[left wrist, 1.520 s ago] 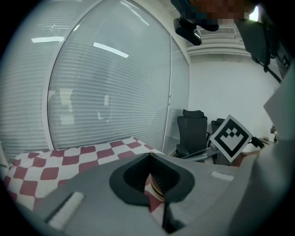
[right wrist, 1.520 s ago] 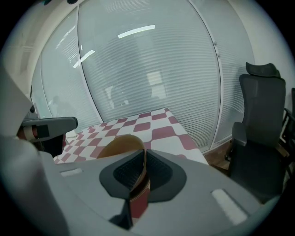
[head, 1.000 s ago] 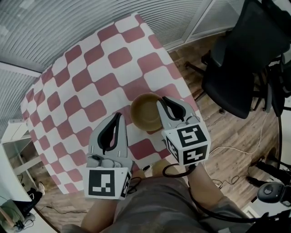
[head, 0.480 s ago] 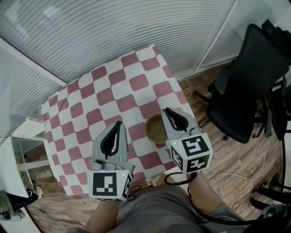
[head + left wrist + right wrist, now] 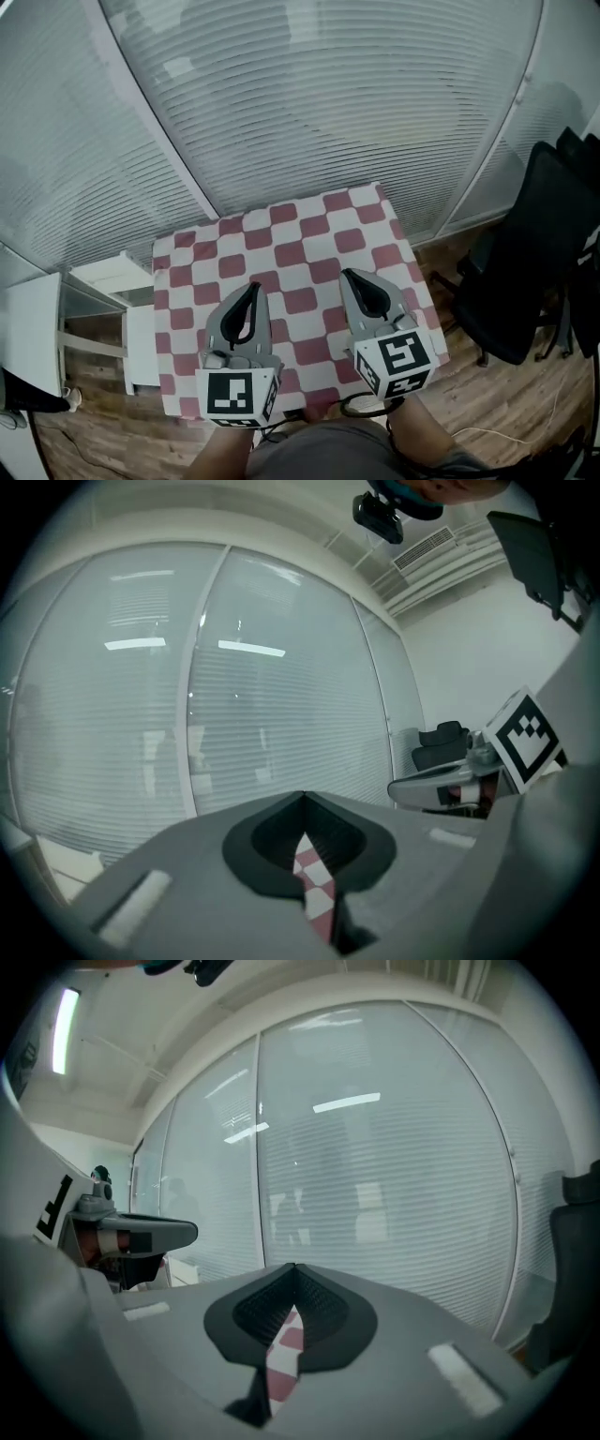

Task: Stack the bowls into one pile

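Over the last second both hand-held grippers have risen clear of the counter. The wooden bowl that sat just left of the right one's tip is no longer in sight.

The left hand-held gripper has its jaws together, tips touching, with nothing between them. The right hand-held gripper has just been closing its jaws. They now meet at the tips and are empty.

The two are held side by side, apart from each other, and both point away from the person toward a glass wall with blinds. The red-and-white checked counter lies below and ahead of them.

The bowl shows in no current view, and the bodies of the hand-held grippers cover part of the counter's near edge.

A black office chair stands to the right of the right hand-held gripper, on a wooden floor. A white shelf unit stands to the left of the left hand-held gripper.
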Tool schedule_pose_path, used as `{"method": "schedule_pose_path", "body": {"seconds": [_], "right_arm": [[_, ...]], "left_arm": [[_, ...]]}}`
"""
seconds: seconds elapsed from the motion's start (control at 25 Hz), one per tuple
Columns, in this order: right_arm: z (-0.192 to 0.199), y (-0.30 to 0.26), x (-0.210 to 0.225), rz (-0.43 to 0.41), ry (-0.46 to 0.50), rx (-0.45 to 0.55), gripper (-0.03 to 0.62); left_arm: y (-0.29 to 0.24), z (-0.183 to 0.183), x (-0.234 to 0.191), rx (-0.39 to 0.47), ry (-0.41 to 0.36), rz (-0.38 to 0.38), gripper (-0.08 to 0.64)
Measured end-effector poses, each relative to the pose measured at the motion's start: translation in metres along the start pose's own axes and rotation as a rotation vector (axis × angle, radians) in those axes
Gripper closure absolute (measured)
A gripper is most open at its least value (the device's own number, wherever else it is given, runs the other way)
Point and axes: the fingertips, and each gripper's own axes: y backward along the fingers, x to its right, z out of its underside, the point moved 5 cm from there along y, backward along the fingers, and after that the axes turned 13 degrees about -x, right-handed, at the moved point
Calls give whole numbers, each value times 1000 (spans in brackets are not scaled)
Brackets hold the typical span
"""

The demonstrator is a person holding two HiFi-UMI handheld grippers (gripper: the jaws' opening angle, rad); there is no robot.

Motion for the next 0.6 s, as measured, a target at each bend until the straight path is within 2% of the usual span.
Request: {"method": "schedule_pose_path", "body": {"seconds": [0.16,0.44,0.6], "right_arm": [[-25,6,-39,-5,47,87,566],[-40,12,-87,-21,118,145,566],[-39,14,-101,-12,135,148,566]], "left_arm": [[32,-13,-30,81,-17,-40,560],[64,-11,-66,126,-18,-72,560],[71,-6,-74,131,-18,-64,560]]}}
